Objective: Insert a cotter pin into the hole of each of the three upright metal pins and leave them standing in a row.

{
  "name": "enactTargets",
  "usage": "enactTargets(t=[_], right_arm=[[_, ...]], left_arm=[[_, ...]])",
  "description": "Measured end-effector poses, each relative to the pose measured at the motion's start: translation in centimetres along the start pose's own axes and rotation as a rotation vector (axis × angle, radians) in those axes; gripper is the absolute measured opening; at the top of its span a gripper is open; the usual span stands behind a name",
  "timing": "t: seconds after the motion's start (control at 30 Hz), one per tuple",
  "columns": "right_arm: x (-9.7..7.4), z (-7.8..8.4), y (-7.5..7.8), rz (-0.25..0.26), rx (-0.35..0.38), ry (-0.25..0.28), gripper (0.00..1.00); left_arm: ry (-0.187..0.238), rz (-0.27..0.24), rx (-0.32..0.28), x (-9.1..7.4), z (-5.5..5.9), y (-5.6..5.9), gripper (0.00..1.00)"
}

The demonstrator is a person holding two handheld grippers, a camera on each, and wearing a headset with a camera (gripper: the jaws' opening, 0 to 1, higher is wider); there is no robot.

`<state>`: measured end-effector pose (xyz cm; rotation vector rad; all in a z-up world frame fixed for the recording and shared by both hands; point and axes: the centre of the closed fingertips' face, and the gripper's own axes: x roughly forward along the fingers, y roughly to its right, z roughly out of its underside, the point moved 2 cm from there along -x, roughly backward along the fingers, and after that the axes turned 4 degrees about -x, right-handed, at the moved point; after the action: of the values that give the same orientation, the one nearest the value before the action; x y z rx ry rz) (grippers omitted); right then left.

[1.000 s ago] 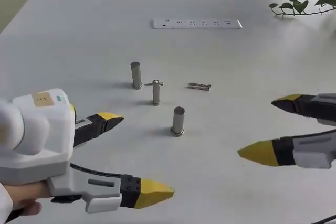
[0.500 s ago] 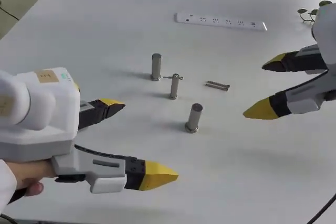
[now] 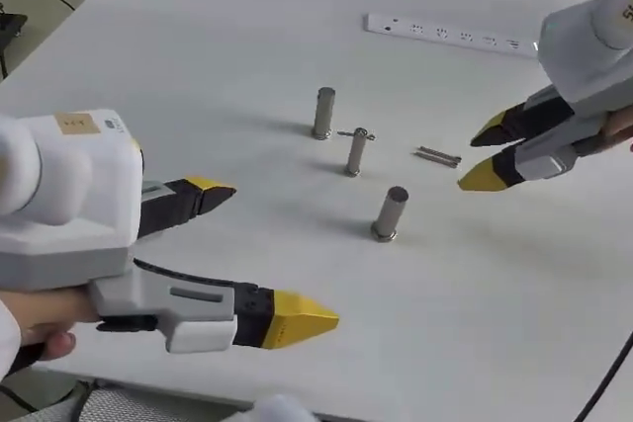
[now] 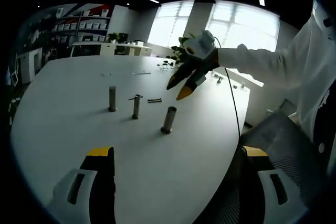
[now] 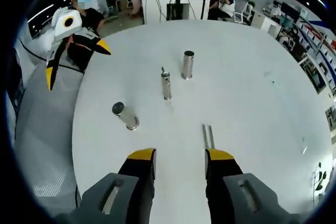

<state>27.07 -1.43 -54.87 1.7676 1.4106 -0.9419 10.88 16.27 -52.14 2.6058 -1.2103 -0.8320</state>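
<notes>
The left gripper (image 3: pixel 262 254) hovered low over the table (image 3: pixel 198 37), at the person's side of it. Its yellow-tipped jaws were spread wide and held nothing. On its white housing there was a small tan sticker (image 3: pixel 77 125), but the print on it was too small to read.

The right gripper (image 3: pixel 477 158) hung over the right part of the table. Its jaws were apart by a narrower gap and were also empty. A dark mark on its white housing was cut by the picture's edge and could not be read. Just beside its tips, on the side toward the pins, a loose cotter pin (image 3: pixel 437 156) lay flat on the table. In the right gripper view it lay just ahead of the jaws, closer to the right-hand one.

Between the two grippers three metal pins stood upright in a slanted row: the far pin (image 3: pixel 323 113), the middle pin (image 3: pixel 356 151) and the near pin (image 3: pixel 390 213). The middle pin carried a cotter pin (image 3: pixel 348 133) through its top, sticking out to one side.

Beyond them, well apart, a white power strip (image 3: pixel 450 35) lay flat. Its markings were too small to read.
</notes>
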Motion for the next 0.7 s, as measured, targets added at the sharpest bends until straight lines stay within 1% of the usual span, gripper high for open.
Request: enactTargets(t=[0.1, 0.23, 0.3, 0.37, 0.43, 0.53, 0.6, 0.63, 0.67, 0.7], right_arm=[[0.6, -0.1, 0.5, 0.002, -0.014, -0.02, 0.3], [1.6, 0.1, 0.9, -0.011, -0.025, -0.056, 0.24], [2.0, 0.3, 1.4, 0.004, -0.045, -0.08, 0.23], [2.4, 0.5, 1.7, 0.002, -0.052, -0.094, 0.2], [2.7, 0.6, 1.8, -0.006, -0.047, -0.1, 0.16], [3.4, 0.8, 2.5, -0.019, -0.039, -0.105, 0.15], [3.9, 1.2, 2.8, -0.025, -0.04, -0.124, 0.14], [4.1, 1.3, 3.1, -0.027, -0.038, -0.128, 0.13], [4.6, 1.4, 3.9, -0.031, -0.041, -0.128, 0.13], [4.6, 1.4, 3.9, -0.032, -0.042, -0.127, 0.12]], left_arm=[[-0.007, -0.007, 0.004, -0.1, 0.2, 0.0, 0.99], [-0.017, -0.001, 0.004, 0.0, 0.3, 0.2, 0.95], [-0.018, -0.001, 0.004, 0.0, 0.4, 0.3, 0.96], [-0.016, -0.009, -0.003, 0.0, 0.3, 0.2, 0.97], [-0.02, -0.019, -0.003, 0.0, 0.4, 0.1, 0.99], [-0.026, -0.025, -0.002, 0.0, 0.3, -0.2, 0.98], [-0.019, -0.029, -0.005, 0.0, 0.1, -0.3, 0.98], [-0.017, -0.031, -0.005, 0.0, 0.1, -0.3, 0.98], [-0.015, -0.03, -0.007, 0.0, 0.0, -0.3, 0.97], [-0.013, -0.028, -0.008, 0.0, 0.0, -0.3, 0.97]])
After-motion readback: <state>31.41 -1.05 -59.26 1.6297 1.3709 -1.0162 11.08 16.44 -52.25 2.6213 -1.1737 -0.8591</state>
